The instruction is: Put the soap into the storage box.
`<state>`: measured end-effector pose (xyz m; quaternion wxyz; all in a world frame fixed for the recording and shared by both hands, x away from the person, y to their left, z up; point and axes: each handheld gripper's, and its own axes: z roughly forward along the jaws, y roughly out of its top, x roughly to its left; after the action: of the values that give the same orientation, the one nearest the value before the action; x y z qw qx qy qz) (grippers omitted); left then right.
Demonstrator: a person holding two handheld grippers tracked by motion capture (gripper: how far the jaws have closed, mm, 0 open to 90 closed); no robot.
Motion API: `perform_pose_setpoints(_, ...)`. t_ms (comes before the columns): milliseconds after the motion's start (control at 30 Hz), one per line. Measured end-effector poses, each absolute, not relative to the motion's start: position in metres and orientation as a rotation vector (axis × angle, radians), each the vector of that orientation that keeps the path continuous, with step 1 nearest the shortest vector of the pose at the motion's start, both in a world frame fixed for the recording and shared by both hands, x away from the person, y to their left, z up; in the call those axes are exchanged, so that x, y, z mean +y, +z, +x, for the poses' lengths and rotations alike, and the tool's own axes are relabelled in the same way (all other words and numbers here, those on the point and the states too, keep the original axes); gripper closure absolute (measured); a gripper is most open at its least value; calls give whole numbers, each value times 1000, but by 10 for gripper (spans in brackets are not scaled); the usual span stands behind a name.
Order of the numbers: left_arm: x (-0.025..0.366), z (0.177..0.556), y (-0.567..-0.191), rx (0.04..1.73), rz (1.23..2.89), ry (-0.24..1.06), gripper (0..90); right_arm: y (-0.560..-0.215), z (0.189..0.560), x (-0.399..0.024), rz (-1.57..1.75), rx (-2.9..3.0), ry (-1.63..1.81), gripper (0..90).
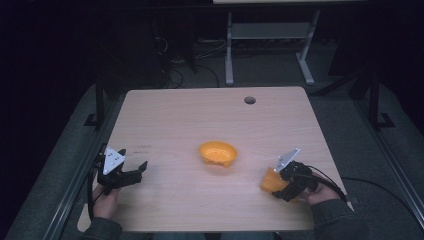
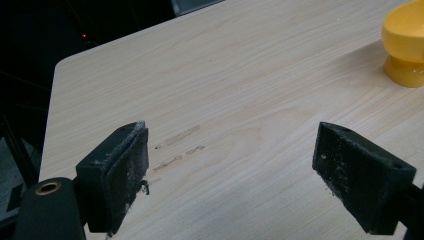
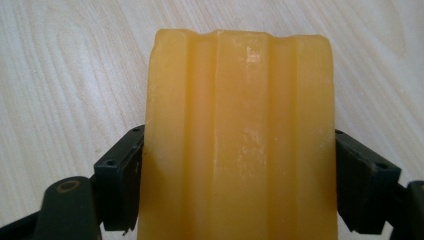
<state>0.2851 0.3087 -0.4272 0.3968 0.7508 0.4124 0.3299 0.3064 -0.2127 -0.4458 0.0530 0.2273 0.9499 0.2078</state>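
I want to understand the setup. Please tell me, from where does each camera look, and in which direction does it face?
High view: sits above the person's side, faces forward and down on the table; both forearms, the left tool and the right tool show.
Left gripper view: rides on the left tool, looks along its open jaws across bare wood toward the orange bowl.
Right gripper view: rides on the right tool, looks down at the ridged orange block between its jaws.
Shared: the high and left gripper views both show the bowl.
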Motion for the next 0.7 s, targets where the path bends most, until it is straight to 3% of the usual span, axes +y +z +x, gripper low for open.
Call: perform_pose_setpoints(700,310,284,-426,1048,1899,837,141,-425,308,-210,614,2860,642,206)
